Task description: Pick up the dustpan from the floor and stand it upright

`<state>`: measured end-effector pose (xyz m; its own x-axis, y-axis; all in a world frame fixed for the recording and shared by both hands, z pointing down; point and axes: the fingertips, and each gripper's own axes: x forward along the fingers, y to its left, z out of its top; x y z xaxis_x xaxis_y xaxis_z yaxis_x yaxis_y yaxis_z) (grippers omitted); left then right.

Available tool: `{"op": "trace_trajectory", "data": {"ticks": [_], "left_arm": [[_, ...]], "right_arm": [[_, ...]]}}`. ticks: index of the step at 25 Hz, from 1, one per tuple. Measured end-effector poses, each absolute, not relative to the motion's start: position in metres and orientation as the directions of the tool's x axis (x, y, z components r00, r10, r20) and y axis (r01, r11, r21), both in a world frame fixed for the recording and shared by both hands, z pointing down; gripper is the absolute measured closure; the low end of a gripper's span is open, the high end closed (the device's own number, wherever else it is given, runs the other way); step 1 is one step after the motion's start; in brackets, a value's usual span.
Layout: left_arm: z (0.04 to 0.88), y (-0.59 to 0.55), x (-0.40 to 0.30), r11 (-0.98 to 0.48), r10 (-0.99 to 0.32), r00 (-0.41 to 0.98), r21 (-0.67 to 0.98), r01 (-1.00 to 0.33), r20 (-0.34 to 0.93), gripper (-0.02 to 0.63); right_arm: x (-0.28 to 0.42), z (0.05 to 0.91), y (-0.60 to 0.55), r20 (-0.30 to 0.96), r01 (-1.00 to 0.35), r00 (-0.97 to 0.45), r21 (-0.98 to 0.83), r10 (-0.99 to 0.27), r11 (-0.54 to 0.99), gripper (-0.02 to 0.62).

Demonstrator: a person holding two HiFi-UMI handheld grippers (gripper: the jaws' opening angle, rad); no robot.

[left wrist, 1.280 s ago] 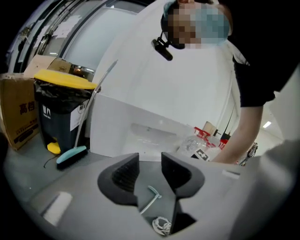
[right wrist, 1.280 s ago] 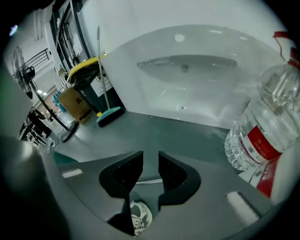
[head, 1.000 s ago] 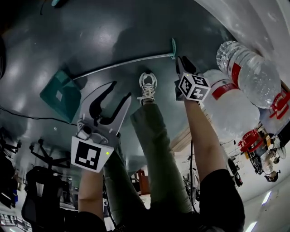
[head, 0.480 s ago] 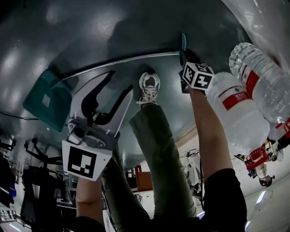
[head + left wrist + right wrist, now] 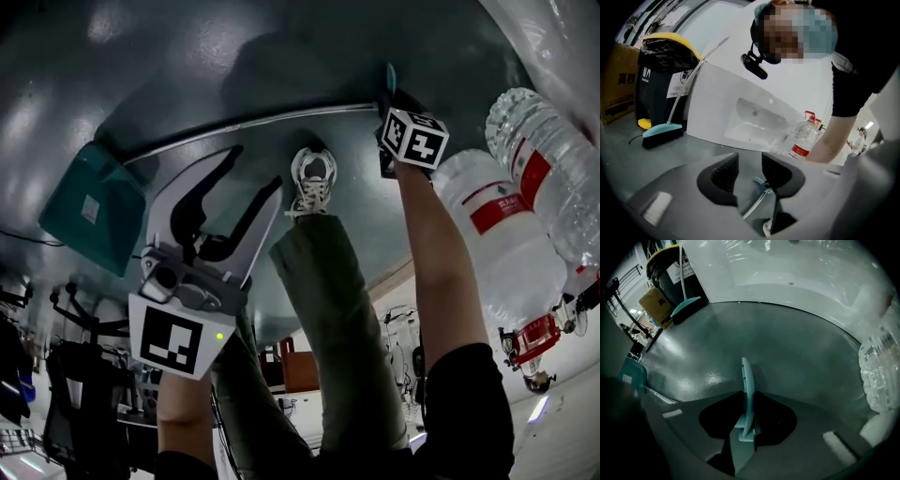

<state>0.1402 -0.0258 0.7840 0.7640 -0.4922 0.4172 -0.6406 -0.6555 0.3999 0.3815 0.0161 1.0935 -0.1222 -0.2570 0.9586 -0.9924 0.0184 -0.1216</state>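
floor (image 5: 187,56): smooth, glossy dark grey coating, with soft highlights all round the dustpan.
dustpan (image 5: 92,208): teal plastic scoop, smooth, satin sheen.
dustpan handle (image 5: 253,124): thin bare metal rod, bright and shiny.
handle grip (image 5: 746,376): teal moulded plastic, smooth, faintly glossy.
left gripper (image 5: 749,161): matt grey plastic body; pads (image 5: 723,176) black, ribbed, rubbery-looking.
right gripper (image 5: 749,405): matt grey shell, dull dark inner faces either side of the handle grip.
water bottles (image 5: 511,262): clear, ridged, glossy plastic with red labels, at the dustpan's grip end.
trousers (image 5: 328,319): olive woven cloth, matt.
shoe (image 5: 311,178): white, laced, fabric-looking upper.
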Motion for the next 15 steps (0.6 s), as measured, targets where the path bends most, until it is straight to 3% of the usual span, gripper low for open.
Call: {"op": "trace_trajectory", "data": {"ticks": [15], "left_arm": [[0.742,-0.019,0.114,-0.635,-0.529,0.749,0.400,-0.661,0.398,0.443]], "right_arm": [[0.370,1.032,-0.021,0.953,-0.996,-0.055,-0.030,-0.299,0.088,0.537]]}}
